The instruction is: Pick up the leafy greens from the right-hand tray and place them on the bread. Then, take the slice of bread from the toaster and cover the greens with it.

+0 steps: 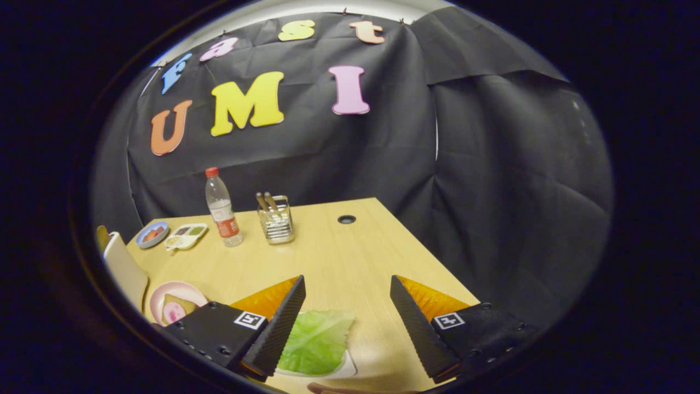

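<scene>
A pale green lettuce leaf (317,342) lies on a small white tray (345,368) on the wooden table (350,257). My gripper (347,287) hovers above it, open, with nothing between its two black ribbed fingers (284,323). The leaf sits below the gap, closer to the left finger, which covers its left edge. To the left of the left finger is a pink plate (164,295) holding a slice of bread (183,306) with a pink slice on top. A white toaster (124,268) stands beyond the plate, partly cut off.
Further back on the table stand a clear water bottle (221,210) with a red cap and a glass holder (276,221) with chopsticks. A blue dish (152,234) and a white divided dish (186,236) lie at the far left. A cable hole (346,219) is near the far edge.
</scene>
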Action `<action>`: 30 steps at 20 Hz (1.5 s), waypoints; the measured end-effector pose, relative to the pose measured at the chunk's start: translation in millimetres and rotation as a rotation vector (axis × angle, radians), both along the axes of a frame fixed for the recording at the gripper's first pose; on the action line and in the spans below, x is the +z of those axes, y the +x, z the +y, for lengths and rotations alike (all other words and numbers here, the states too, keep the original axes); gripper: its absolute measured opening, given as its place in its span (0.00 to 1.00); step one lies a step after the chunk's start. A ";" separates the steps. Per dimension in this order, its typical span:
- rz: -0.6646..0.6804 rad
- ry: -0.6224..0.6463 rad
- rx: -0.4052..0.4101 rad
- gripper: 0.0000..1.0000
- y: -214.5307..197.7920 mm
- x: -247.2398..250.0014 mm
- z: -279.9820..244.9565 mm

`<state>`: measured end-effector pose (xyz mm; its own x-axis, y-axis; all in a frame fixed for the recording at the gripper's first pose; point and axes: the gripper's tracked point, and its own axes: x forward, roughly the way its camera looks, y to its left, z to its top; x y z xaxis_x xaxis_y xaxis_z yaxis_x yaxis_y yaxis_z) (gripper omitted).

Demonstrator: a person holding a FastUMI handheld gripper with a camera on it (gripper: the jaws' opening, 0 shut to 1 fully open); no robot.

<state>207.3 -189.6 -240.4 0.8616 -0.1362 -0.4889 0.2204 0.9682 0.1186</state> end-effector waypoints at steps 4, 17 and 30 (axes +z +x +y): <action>0.136 0.049 0.036 0.96 3.2 -55.0 5.2; 0.211 -0.077 0.076 0.21 -2.8 -71.9 31.0; 0.074 -0.120 0.143 0.00 -28.6 5.3 75.6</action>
<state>178.7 -114.0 -235.2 0.8388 -0.0761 -0.5391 0.0831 0.9965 -0.0114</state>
